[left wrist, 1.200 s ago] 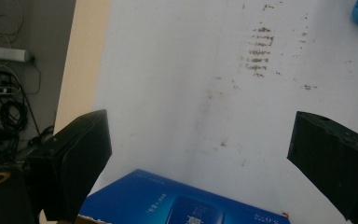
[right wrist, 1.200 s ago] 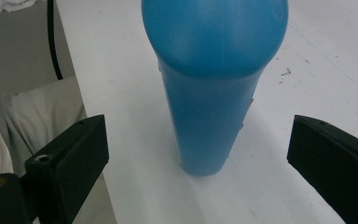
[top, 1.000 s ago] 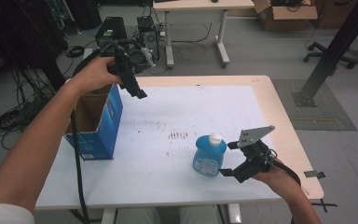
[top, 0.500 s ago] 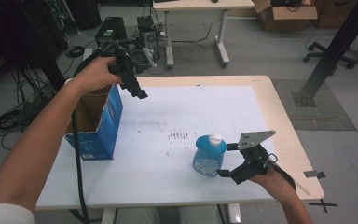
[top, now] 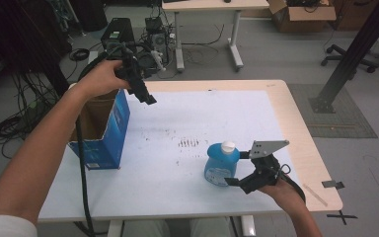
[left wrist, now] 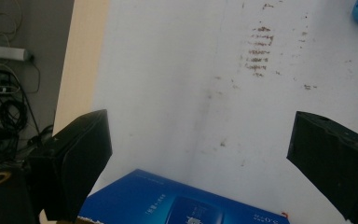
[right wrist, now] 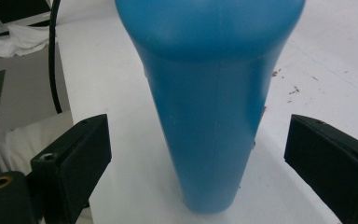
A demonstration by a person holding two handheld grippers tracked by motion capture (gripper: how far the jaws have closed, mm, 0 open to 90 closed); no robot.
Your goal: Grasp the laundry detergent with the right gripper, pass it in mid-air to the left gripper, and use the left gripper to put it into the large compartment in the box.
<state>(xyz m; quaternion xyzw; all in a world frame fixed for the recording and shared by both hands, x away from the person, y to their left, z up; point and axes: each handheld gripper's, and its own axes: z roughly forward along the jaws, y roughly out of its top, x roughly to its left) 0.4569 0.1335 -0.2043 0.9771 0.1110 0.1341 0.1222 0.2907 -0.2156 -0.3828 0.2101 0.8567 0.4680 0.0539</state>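
A blue bottle (top: 221,164) with a white cap stands upright on the white table (top: 197,113), near its front right. My right gripper (top: 237,169) is open, its jaws to either side of the bottle's right side without touching it. The right gripper view has the bottle (right wrist: 209,93) between the two wide-apart jaws. My left gripper (top: 143,94) is open, held in the air above the right wall of an open blue cardboard box (top: 103,131). In the left gripper view the box's blue edge (left wrist: 177,205) lies below the jaws.
Brown specks (top: 188,143) mark the middle of the table. The box stands at the table's left edge. Beyond the far edge are computer equipment (top: 128,34), cables on the floor and another desk (top: 212,7). A black post (top: 348,59) stands at the right.
My right gripper has drawn in closer to the blue bottle, so its jaws now flank it. The left gripper has stayed above the box.
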